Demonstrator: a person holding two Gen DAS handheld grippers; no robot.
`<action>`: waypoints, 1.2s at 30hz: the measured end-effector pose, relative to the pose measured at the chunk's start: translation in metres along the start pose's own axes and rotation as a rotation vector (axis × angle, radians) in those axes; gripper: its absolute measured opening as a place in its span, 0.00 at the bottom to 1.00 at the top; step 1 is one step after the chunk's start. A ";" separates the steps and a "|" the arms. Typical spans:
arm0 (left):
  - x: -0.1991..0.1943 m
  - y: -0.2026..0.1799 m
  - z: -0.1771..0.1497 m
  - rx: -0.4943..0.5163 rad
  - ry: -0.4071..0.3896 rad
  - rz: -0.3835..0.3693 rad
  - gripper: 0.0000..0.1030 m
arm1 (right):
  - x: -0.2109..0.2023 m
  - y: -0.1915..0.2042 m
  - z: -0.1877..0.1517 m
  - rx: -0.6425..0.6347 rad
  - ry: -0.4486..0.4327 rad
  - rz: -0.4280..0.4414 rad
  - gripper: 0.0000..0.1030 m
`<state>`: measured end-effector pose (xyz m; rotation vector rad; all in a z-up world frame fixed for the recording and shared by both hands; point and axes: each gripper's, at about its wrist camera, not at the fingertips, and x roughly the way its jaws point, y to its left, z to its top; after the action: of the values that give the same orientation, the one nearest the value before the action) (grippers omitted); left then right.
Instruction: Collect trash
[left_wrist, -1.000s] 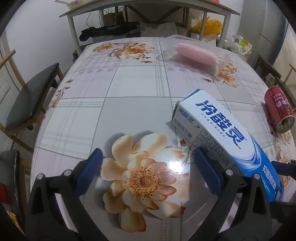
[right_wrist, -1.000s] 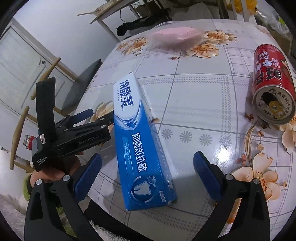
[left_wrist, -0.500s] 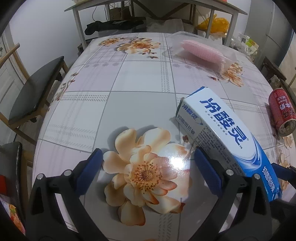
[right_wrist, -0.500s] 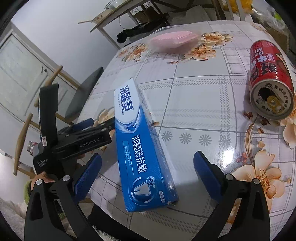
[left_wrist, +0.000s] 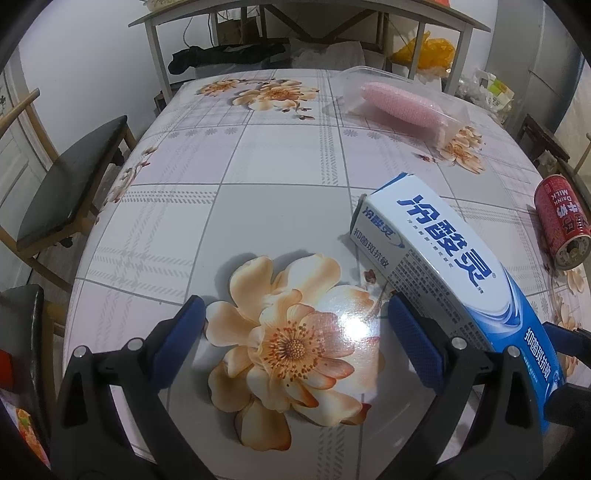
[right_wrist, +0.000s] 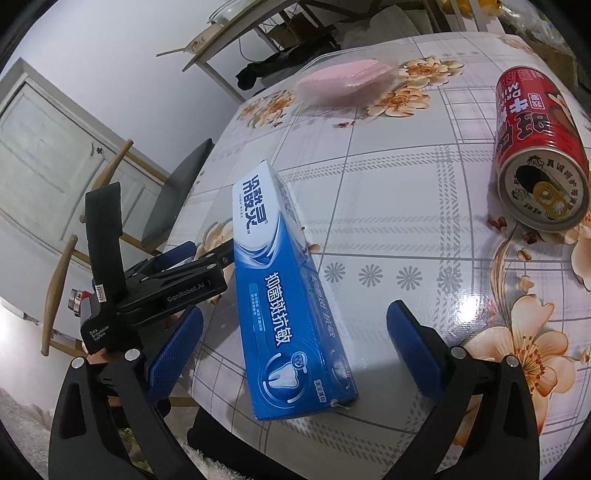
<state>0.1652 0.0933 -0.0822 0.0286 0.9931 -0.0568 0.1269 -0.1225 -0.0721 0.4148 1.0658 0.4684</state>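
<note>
A blue and white toothpaste box (right_wrist: 288, 295) lies on the floral table (right_wrist: 388, 206), its near end at the table's front edge. My right gripper (right_wrist: 295, 332) is open, and the box's near end sits between its blue pads (right_wrist: 410, 336) with gaps on both sides. My left gripper (left_wrist: 295, 321) is open over a printed flower, with the box (left_wrist: 443, 251) just outside its right finger. From the right wrist view the left gripper (right_wrist: 207, 254) sits beside the box's left side. A red drink can (right_wrist: 532, 147) lies on its side at the right.
A pink sponge in a clear packet (left_wrist: 399, 105) lies at the far side of the table. A dark-seated wooden chair (left_wrist: 70, 184) stands at the left. A metal-framed table with clutter (left_wrist: 310, 33) stands behind. The red can (left_wrist: 561, 221) is near the right edge.
Both views shifted only slightly. The left gripper edged a little closer to the box's left side. Both grippers stayed open and the box, can and packet did not move.
</note>
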 end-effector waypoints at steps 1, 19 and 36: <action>0.000 0.000 0.000 0.007 0.000 -0.005 0.93 | 0.000 0.001 0.000 -0.006 0.004 -0.003 0.94; -0.033 0.031 0.012 -0.069 -0.077 -0.169 0.93 | 0.012 0.012 0.001 -0.011 0.087 0.063 0.95; -0.054 0.031 0.017 -0.090 -0.101 -0.319 0.93 | -0.006 0.039 -0.002 -0.148 0.028 -0.116 0.95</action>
<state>0.1513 0.1250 -0.0276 -0.2135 0.8907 -0.3034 0.1160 -0.0933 -0.0473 0.2146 1.0679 0.4474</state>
